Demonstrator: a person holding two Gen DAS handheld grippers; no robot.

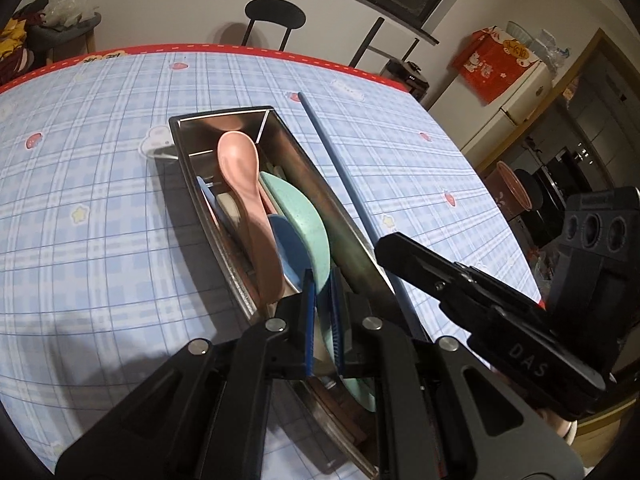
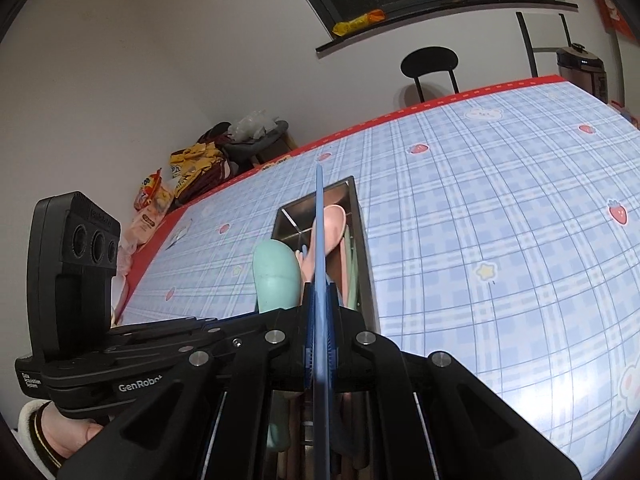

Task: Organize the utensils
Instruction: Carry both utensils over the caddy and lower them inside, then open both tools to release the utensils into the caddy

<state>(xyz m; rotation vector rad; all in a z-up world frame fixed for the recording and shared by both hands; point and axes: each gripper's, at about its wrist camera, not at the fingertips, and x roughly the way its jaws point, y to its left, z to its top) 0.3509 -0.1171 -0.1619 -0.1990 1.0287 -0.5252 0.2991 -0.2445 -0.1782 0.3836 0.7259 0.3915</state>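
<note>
A steel utensil tray point(image 1: 188, 178) lies on the checked tablecloth with a pink spoon point(image 1: 240, 168), a blue spoon point(image 1: 290, 248) and other pastel pieces inside. My left gripper point(image 1: 322, 320) is shut on a mint green spoon point(image 1: 308, 220), held over the tray's near end. My right gripper point(image 2: 319, 320) is shut on a long blue chopstick point(image 2: 319, 216) that points forward above the tray point(image 2: 362, 216). In the left wrist view the chopstick point(image 1: 340, 176) runs beside the tray's right wall, with the right gripper point(image 1: 386, 250) at its near part. The green spoon point(image 2: 276, 276) also shows left of the chopstick.
The tablecloth point(image 1: 100, 200) has a red border at the far edge. A black chair point(image 1: 274, 16) stands behind the table. Snack bags point(image 2: 192, 168) sit on a stool at the left, and a rice cooker point(image 2: 580, 68) is at the far right. A person's hand point(image 2: 72, 436) grips the left tool.
</note>
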